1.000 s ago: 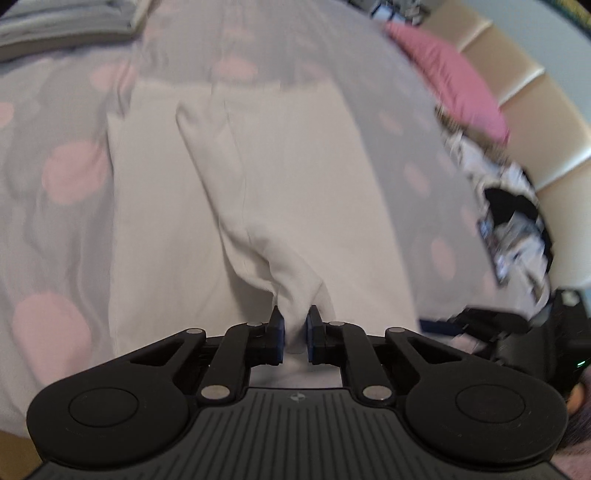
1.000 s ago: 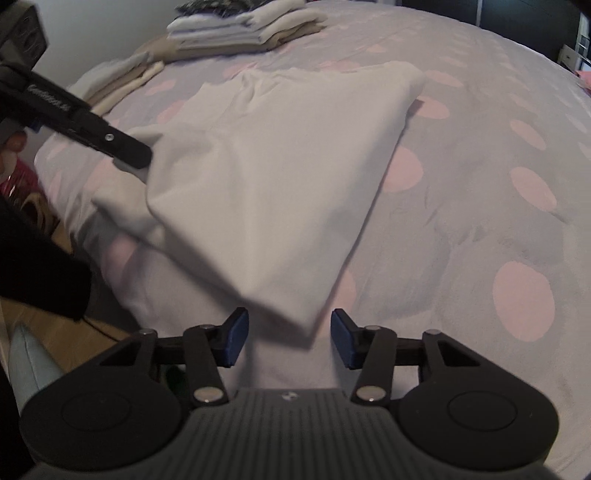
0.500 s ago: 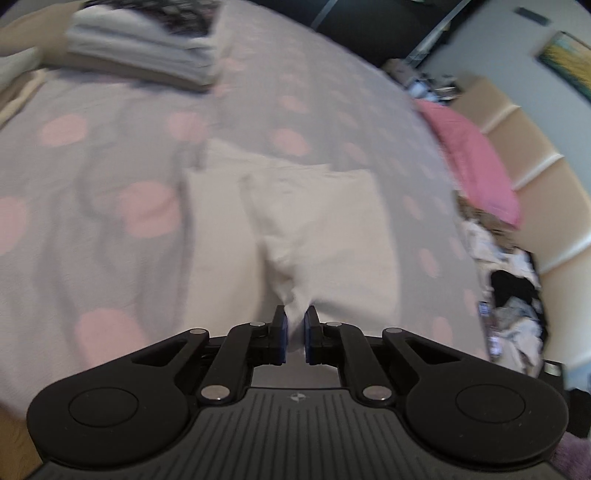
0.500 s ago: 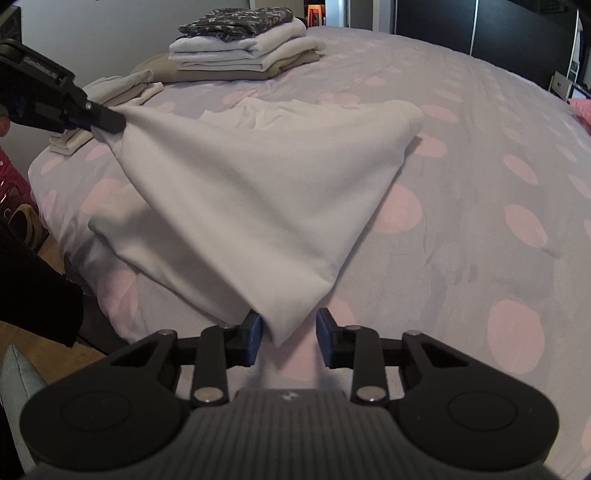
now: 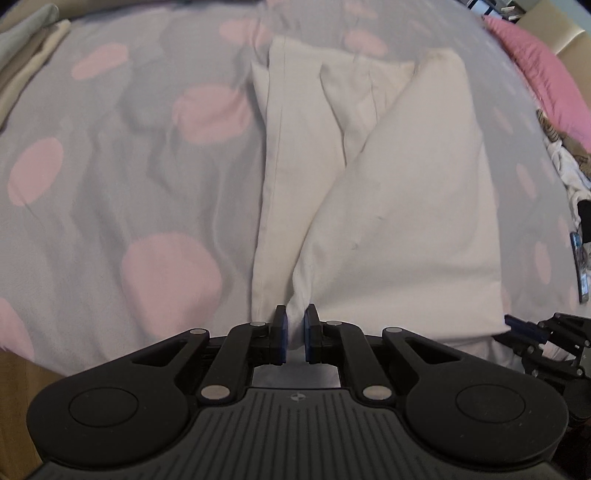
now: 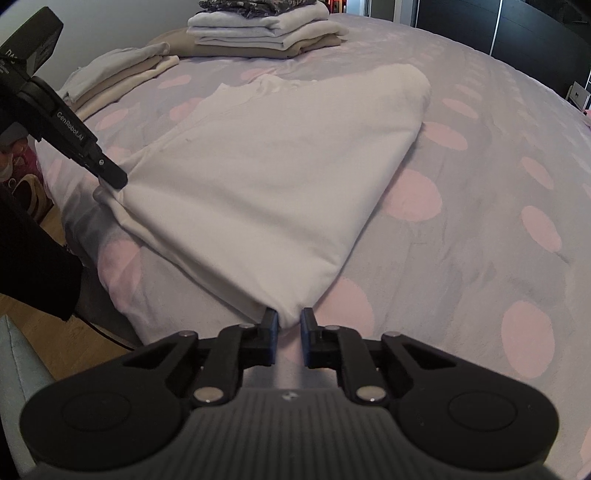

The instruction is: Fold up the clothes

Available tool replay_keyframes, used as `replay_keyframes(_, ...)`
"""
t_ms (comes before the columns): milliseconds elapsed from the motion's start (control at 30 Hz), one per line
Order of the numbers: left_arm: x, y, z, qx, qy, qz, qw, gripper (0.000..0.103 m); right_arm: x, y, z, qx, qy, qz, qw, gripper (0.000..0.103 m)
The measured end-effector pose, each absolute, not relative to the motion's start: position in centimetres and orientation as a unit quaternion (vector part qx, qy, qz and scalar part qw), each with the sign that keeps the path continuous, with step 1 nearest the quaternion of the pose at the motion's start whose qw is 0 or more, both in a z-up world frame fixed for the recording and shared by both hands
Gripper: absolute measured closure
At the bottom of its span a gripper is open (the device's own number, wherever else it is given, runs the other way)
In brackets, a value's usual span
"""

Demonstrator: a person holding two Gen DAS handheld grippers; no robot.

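- The cream garment (image 6: 273, 177) lies folded near the edge of the grey, pink-dotted bedspread (image 6: 480, 221).
- Left gripper (image 5: 294, 334) pinches its corner; right gripper (image 6: 289, 328) has just been closing, now clamping another.
- Folded clothes stack (image 6: 266, 29) sits beyond the garment; pink pillow (image 5: 543, 77) to its side.

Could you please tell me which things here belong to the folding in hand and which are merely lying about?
In use:
white garment
left gripper
right gripper

Lying about:
stack of folded clothes
beige folded pile
pink pillow
spotted bedcover
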State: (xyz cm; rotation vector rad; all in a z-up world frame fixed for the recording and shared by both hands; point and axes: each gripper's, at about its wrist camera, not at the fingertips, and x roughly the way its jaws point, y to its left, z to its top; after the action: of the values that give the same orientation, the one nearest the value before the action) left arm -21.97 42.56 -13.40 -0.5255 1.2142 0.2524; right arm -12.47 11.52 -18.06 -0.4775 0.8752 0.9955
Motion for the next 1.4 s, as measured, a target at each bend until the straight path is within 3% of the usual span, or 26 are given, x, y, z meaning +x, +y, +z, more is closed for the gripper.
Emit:
replay_keyframes(167,-23.3,42.3,-10.7,-0.253,0.531,0.107,0.802,0.097,-12.4,11.2,-17.7,-0.217,0.4,0.457,0.764,0.092)
replay_keyframes(467,-21.3,41.2,-13.9,-0.211,0.582,0.117,0.777,0.095,-11.9,11.4,-18.0,-0.223,0.422,0.46,0.749,0.09)
replay_keyframes(533,-21.4,41.4,-13.5,-0.217,0.585,0.118,0.773,0.088,-11.9,10.9,-17.4,-0.224,0.431,0.462,0.742,0.086)
replay_keyframes(667,-21.9,41.5,-11.3,-0.216,0.576,0.114,0.78,0.057,-11.5,9.8,-15.6,-0.219,0.445,0.468,0.732,0.076)
replay_keyframes(1000,-17.3,44.7,-5.6,-0.17,0.51,0.085,0.839,0.057,-7.4,12.0,-12.0,-0.262,0.399,0.474,0.74,0.067)
replay_keyframes(1400,-9.3,46.5,-8.3,-0.089,0.498,0.033,0.862,0.052,-0.7,14.9,-11.6,-0.3,0.391,0.45,0.744,0.06)
